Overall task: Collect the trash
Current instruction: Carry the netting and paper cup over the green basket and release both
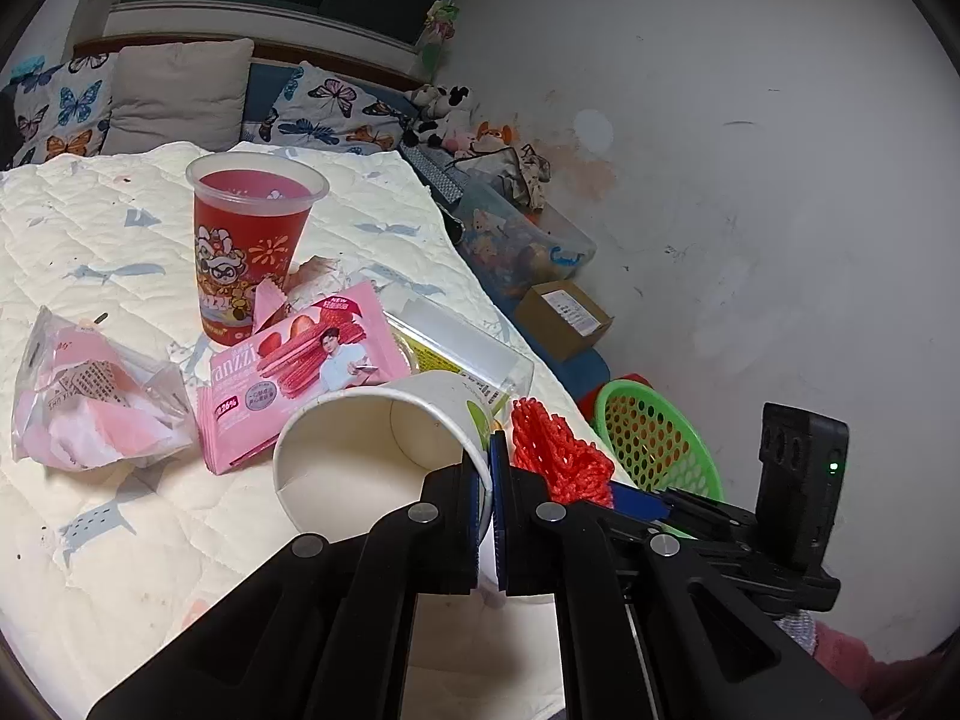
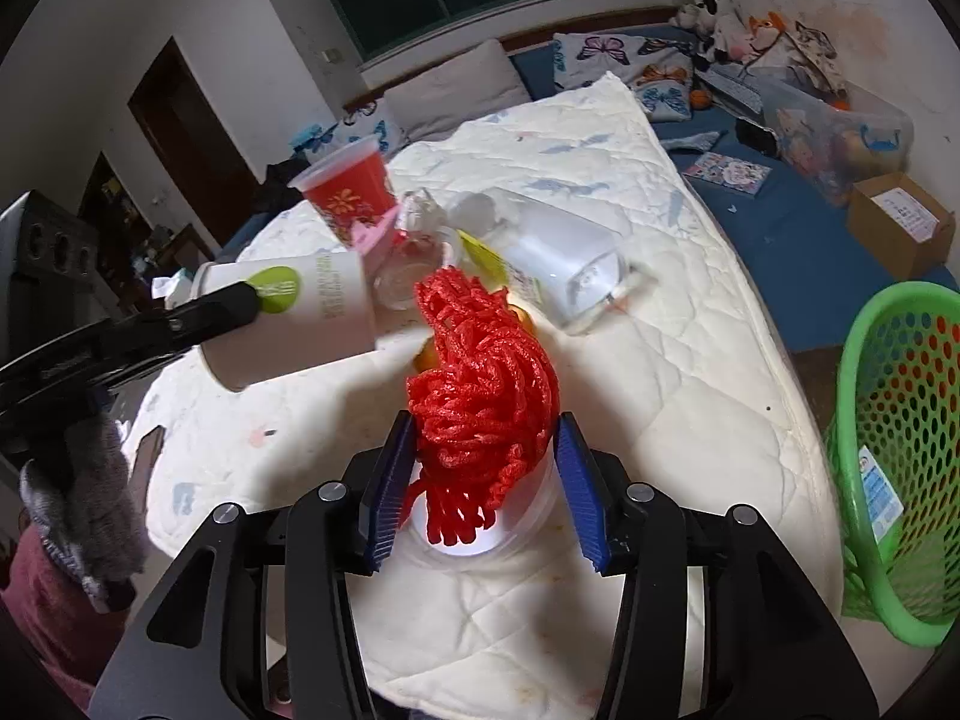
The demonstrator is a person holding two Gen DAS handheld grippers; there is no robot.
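Left wrist view: the left gripper [image 1: 487, 483] pinched the rim of a white paper cup [image 1: 360, 450] lying on its side near the quilted cream mattress's [image 1: 150, 540] right edge. The right gripper [image 2: 486, 474] clamped a clear plastic cup [image 2: 480, 516] stuffed with red foam netting [image 2: 480, 372]; a green perforated plastic basket [image 2: 900, 450] stood beyond that edge.

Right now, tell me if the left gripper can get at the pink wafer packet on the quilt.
Probably not as it stands: the left gripper has its jaws shut on the rim of the white paper cup, which lies between it and the pink wafer packet. Nothing else blocks the packet.
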